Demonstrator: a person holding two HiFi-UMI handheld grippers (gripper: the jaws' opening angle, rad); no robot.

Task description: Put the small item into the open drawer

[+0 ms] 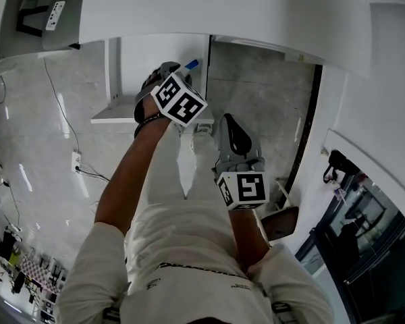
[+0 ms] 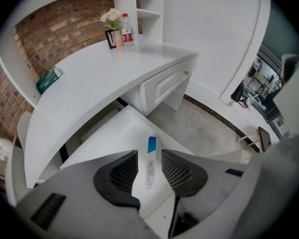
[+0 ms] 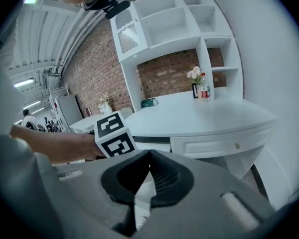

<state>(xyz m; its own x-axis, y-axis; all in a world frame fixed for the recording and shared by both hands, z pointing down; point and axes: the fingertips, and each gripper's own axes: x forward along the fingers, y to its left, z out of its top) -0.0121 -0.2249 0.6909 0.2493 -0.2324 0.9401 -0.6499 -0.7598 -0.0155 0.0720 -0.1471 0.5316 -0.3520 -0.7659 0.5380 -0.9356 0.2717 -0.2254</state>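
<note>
- Packet [image 2: 149,166], slim and white with a blue end, is the small item of the task. It is clamped between the two fingers [image 2: 123,171] of the left gripper [image 2: 150,157], standing lengthwise along them with the blue end pointing forward.
- The open drawer [image 2: 114,133] is pulled out from under the curved white table [image 2: 104,73]. The packet hangs over the drawer's white inside, its blue end close to one side edge of the drawer. In the head view the packet [image 1: 191,65] likewise shows over the drawer [image 1: 118,118].
- The packet looks clear of the drawer's bottom, not lying on it, though the height of the gap cannot be judged.
- The right gripper [image 3: 148,162] has its fingers pressed together with nothing between them. It is held back near the person's body, beside the left arm, and takes no part.
- Done, by my reading: the item is picked up and carried to the drawer, which already stands open.
- Left: lower the packet further inside the drawer's edges, let the fingers part so it drops flat, then draw the left gripper clear.
- The task looks well past halfway, with only the release and withdrawal to come.
</note>
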